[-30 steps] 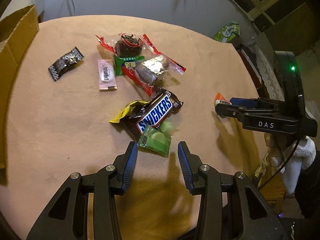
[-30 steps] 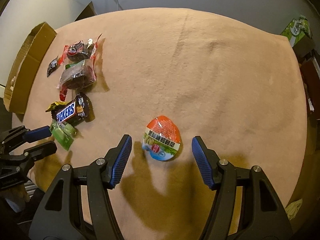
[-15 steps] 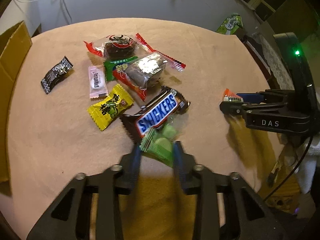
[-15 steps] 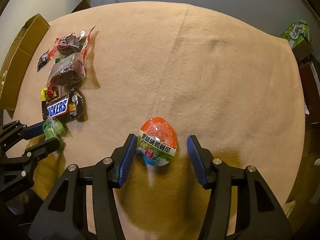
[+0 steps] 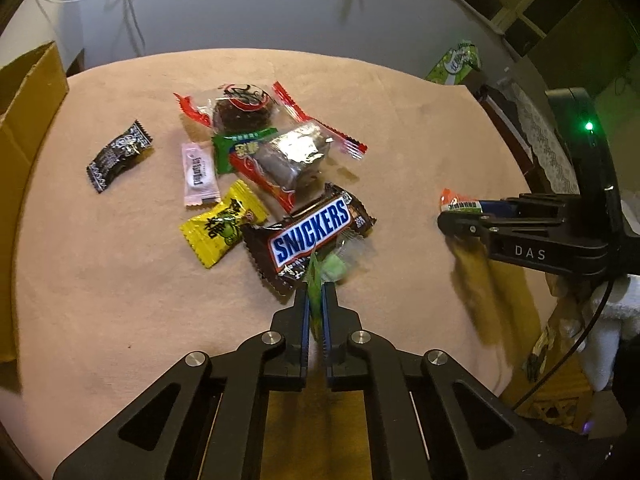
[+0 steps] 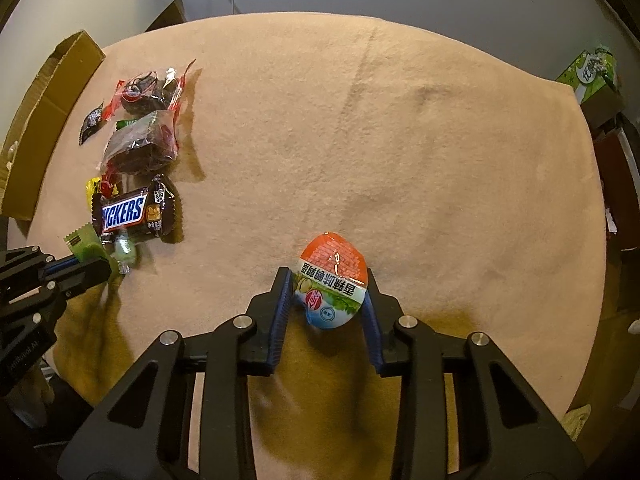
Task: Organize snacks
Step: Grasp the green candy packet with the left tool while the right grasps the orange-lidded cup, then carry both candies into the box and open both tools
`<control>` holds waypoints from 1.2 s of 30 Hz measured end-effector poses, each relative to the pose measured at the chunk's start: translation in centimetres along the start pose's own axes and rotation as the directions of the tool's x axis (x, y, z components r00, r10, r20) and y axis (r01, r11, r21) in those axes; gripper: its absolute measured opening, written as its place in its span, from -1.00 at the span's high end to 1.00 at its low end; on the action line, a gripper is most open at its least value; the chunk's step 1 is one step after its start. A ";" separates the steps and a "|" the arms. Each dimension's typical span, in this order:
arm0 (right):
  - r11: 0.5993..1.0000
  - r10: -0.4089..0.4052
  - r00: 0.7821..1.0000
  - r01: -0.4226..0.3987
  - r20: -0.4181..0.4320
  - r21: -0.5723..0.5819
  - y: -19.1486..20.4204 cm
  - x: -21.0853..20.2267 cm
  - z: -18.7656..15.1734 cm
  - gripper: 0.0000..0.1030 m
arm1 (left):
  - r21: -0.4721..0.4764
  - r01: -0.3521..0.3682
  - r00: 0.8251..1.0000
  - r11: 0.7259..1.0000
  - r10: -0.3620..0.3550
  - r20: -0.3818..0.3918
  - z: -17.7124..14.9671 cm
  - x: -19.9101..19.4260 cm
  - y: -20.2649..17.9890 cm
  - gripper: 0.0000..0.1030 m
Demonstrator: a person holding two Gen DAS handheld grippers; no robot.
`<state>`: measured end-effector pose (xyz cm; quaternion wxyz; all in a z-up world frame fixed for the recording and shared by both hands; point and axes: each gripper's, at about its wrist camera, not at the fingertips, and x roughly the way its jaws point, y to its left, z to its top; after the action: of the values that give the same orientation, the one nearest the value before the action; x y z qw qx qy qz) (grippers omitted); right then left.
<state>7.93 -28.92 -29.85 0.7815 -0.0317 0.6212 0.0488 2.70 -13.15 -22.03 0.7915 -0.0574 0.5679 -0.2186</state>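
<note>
The left gripper (image 5: 315, 300), pitched steeply down at the tan cloth-covered table (image 5: 100, 280), is clamped on the edge of a green plastic candy wrapper (image 5: 316, 280); its jaws have just been closing. A brown Snickers bar (image 5: 310, 234) lies just ahead. The right gripper (image 6: 329, 280), aimed near-vertically down, has just been closing on an orange-white egg-shaped snack pack (image 6: 332, 284); both pads apparently touch it.

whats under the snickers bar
The Snickers bar lies partly on a yellow candy, covering its near corner, and its far end overlaps the red-edged wrapper. Whatever else is beneath it, besides the tan cloth, is hidden.
</note>
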 end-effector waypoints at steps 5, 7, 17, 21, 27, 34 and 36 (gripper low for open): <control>1.000 0.010 1.000 -0.010 0.002 0.012 -0.6 -0.3 -0.2 0.35 | -0.020 0.009 1.000 1.000 -0.008 0.015 0.1 -0.4 0.6 0.93; 1.000 0.017 1.000 -0.018 0.015 0.019 -1.2 -1.0 -0.3 0.35 | -0.040 0.022 0.999 0.999 -0.021 0.025 0.3 -0.9 1.0 0.93; 0.997 0.082 0.990 -0.080 0.116 -0.021 -0.4 -6.4 1.0 0.35 | -0.115 0.014 0.992 0.993 0.000 0.123 1.4 -5.8 4.3 0.93; 0.991 0.121 0.981 -0.111 0.153 -0.076 1.8 -8.3 2.6 0.35 | -0.140 -0.020 0.985 0.990 0.043 0.165 1.8 -7.8 6.1 0.93; 0.968 0.191 0.966 -0.156 0.176 -0.195 7.1 -10.5 5.8 0.35 | -0.204 -0.078 0.969 0.976 0.122 0.215 1.9 -10.7 9.6 0.93; 0.924 0.260 0.948 -0.190 0.181 -0.331 14.0 -11.4 9.2 0.35 | -0.282 -0.139 0.948 0.949 0.210 0.239 0.9 -13.3 13.6 0.93; 0.911 0.277 0.945 -0.201 0.174 -0.361 15.9 -11.2 10.0 0.35 | -0.305 -0.157 0.940 0.939 0.236 0.244 0.5 -13.9 14.7 0.93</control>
<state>13.27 -12.41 -16.50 0.8167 -0.0831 0.5115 0.2537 3.73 5.69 -14.69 0.8649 -0.1418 0.4795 -0.0446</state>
